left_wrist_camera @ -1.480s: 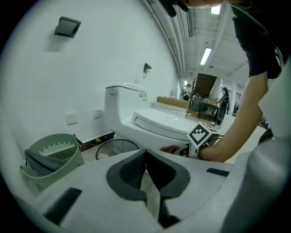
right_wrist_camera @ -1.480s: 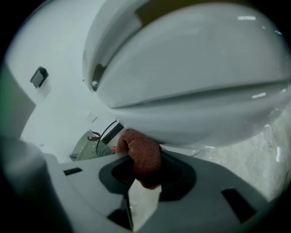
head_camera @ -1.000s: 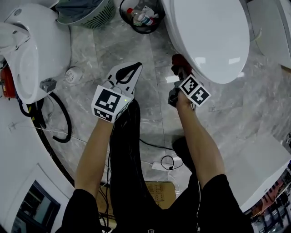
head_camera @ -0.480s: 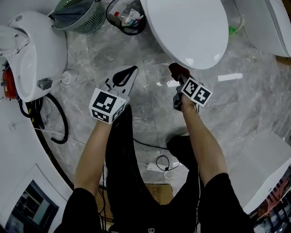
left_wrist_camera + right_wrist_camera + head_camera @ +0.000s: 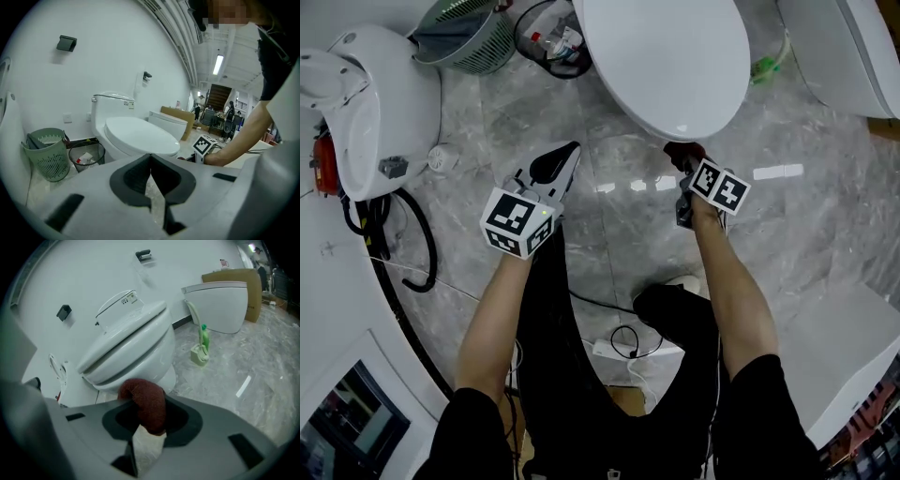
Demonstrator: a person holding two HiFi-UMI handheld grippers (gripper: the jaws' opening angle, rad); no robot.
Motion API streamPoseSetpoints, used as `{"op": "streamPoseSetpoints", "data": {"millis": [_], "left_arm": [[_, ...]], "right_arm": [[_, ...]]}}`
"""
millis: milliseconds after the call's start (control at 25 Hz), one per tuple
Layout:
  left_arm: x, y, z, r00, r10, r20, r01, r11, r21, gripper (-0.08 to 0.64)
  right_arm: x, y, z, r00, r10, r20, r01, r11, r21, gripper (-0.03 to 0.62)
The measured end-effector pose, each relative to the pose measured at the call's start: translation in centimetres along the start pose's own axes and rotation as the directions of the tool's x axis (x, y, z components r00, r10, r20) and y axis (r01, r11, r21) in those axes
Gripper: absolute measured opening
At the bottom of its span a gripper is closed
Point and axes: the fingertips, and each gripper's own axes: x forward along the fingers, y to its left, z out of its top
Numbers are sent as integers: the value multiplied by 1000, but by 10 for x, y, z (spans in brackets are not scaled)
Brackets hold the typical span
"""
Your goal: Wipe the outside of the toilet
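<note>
The white toilet [image 5: 666, 56] stands with its lid down at the top of the head view; it also shows in the left gripper view as the toilet [image 5: 136, 136] and in the right gripper view as the toilet [image 5: 126, 352]. My right gripper [image 5: 682, 155] is shut on a dark red cloth [image 5: 145, 404], held just below the front of the bowl rim. Whether the red cloth [image 5: 680, 150] touches the bowl I cannot tell. My left gripper [image 5: 561, 161] is shut with nothing in it, hovering over the floor left of the bowl.
A green basket [image 5: 473, 33] and a black waste bin [image 5: 546, 42] stand left of the toilet. Another white fixture [image 5: 370, 98] with black hoses [image 5: 417, 248] is at far left. A second toilet [image 5: 218, 303] and a green brush holder [image 5: 201, 350] stand to the right. Cables [image 5: 623, 342] lie by my feet.
My right gripper with the red cloth has slid right along the front of the bowl. The view has shifted, so the toilet sits further left and higher. The left gripper stays shut and has hardly moved.
</note>
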Motion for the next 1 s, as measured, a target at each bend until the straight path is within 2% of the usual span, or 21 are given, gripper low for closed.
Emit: {"op": "streamPoseSetpoints", "data": {"millis": [320, 520, 600, 760, 880, 1000], "left_arm": [[7, -29, 15, 999, 42, 24, -40, 998, -48, 2], [18, -50, 23, 997, 63, 41, -59, 994, -97, 2], [21, -62, 25, 996, 76, 39, -72, 993, -96, 2], [20, -92, 34, 993, 114, 26, -111, 989, -98, 2], [15, -125, 60, 991, 137, -4, -136, 988, -74, 2], [7, -166, 107, 989, 146, -14, -147, 987, -60, 2]], "right_arm": [[-14, -36, 33, 1000, 18, 14, -18, 999, -33, 106], [-23, -41, 43, 996, 90, 1, -89, 983, -162, 109], [-33, -45, 46, 995, 95, -11, -94, 960, -263, 109], [-77, -58, 56, 995, 96, -26, -97, 878, -468, 109], [-137, -67, 78, 991, 128, -32, -125, 836, -534, 109], [-210, -66, 106, 986, 155, -54, -157, 791, -591, 109]]}}
